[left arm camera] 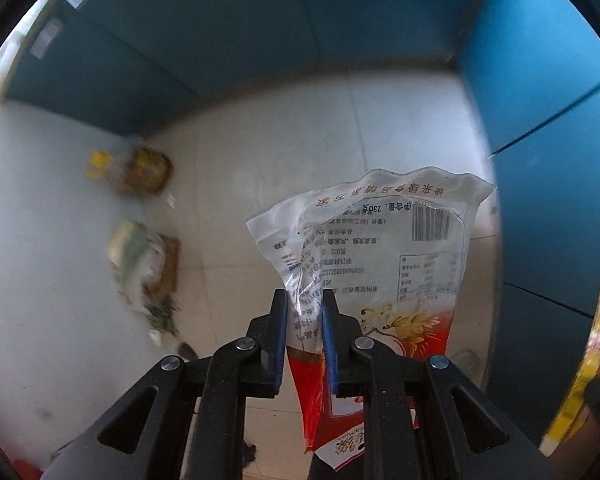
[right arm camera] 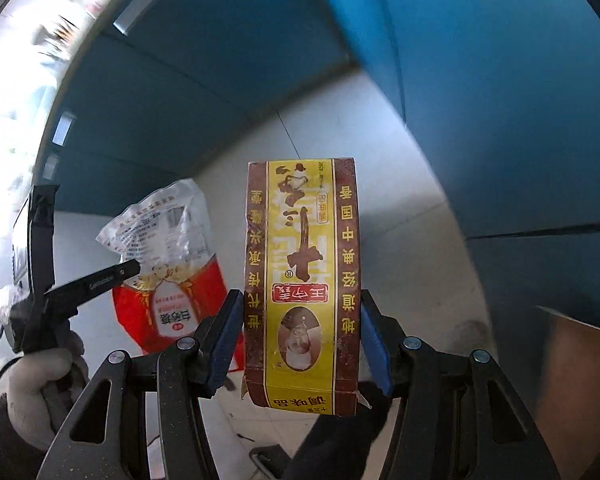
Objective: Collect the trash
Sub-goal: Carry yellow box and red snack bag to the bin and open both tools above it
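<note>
Left wrist view: my left hand-held gripper (left arm camera: 305,300) pinches a crinkled plastic bag (left arm camera: 380,248) above the floor (left arm camera: 260,168); it looks light, limp and slippery, so I grip the bunched film. More litter (left arm camera: 144,256) lies near the blue wall.

Right wrist view: my right hand-held gripper (right arm camera: 300,300) clamps a yellow carton (right arm camera: 302,288) across its sides; I judge it light and crushable.
</note>
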### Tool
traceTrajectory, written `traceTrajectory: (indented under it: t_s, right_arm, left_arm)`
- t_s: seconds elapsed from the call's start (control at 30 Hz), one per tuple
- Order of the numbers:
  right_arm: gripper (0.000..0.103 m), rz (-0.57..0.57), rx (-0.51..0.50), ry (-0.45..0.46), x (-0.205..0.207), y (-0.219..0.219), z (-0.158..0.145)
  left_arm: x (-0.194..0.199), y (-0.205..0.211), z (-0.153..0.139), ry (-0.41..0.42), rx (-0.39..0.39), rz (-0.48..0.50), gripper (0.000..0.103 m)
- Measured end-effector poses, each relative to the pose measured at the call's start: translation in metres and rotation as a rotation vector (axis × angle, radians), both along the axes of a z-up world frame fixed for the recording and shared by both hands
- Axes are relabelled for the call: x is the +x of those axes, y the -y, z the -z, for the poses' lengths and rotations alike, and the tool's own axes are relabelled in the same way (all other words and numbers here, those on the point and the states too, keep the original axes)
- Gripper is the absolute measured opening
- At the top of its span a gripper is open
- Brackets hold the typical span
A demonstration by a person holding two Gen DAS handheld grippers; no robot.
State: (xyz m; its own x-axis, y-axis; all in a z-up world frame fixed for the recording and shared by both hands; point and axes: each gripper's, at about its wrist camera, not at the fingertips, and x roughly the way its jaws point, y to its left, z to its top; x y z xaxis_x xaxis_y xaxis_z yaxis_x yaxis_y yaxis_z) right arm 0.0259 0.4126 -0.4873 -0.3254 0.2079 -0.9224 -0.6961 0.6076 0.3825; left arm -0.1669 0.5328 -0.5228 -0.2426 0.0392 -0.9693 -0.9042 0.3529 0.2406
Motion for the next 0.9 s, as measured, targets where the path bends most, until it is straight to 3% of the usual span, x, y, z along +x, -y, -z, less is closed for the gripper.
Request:
traceTrajectory:
  t_s: [0.1, 0.2, 0.37, 0.43, 0.5, 0.53, 0.57, 0.6, 0.63, 0.7, 0.77, 0.83, 0.9]
  right_arm:
    - [0.058, -0.021, -0.062, -0.015, -0.021, -0.026, 0.096]
    - [0.058, -0.049, -0.107, -0.038, -0.039, -0.045, 0.175]
    - [0.058, -0.101, -0.172, -0.097, -0.059, -0.065, 0.275]
    - [0.058, -0.129, -0.197, -0.096, -0.065, -0.075, 0.301]
    - [0.059, -0.152, -0.220, -0.114, -0.067, -0.081, 0.319]
    - [0.060, -0.163, -0.238, -0.115, -0.069, -0.086, 0.327]
    - [0.061, -0.169, -0.252, -0.113, -0.065, -0.086, 0.331]
    - [0.063, -0.174, -0.260, -0.119, -0.064, -0.087, 0.333]
    - [0.074, -0.178, -0.268, -0.120, -0.062, -0.089, 0.332]
    - [0.087, -0.182, -0.269, -0.112, -0.067, -0.085, 0.326]
    - [0.088, -0.182, -0.257, -0.110, -0.065, -0.088, 0.312]
    - [0.100, -0.185, -0.250, -0.096, -0.065, -0.090, 0.295]
    - [0.102, -0.198, -0.241, -0.057, -0.063, -0.085, 0.272]
  left_arm:
    - [-0.005, -0.022, 0.111, -0.003, -0.112, -0.037, 0.014]
    - [-0.001, -0.029, 0.190, -0.001, -0.188, -0.041, 0.017]
    - [0.005, -0.039, 0.261, 0.063, -0.281, -0.078, 0.025]
    - [0.002, -0.041, 0.267, 0.083, -0.298, -0.104, 0.030]
    - [-0.006, -0.043, 0.267, 0.110, -0.303, -0.124, 0.067]
    - [-0.009, -0.047, 0.268, 0.119, -0.299, -0.130, 0.094]
    - [-0.015, -0.049, 0.263, 0.137, -0.291, -0.136, 0.099]
    - [-0.018, -0.053, 0.261, 0.139, -0.285, -0.138, 0.099]
    - [-0.022, -0.054, 0.255, 0.135, -0.279, -0.142, 0.099]
    - [-0.029, -0.057, 0.242, 0.142, -0.260, -0.154, 0.099]
    - [-0.037, -0.061, 0.231, 0.146, -0.229, -0.160, 0.099]
    - [-0.044, -0.060, 0.207, 0.154, -0.181, -0.162, 0.099]
    - [-0.049, -0.056, 0.177, 0.167, -0.112, -0.157, 0.099]
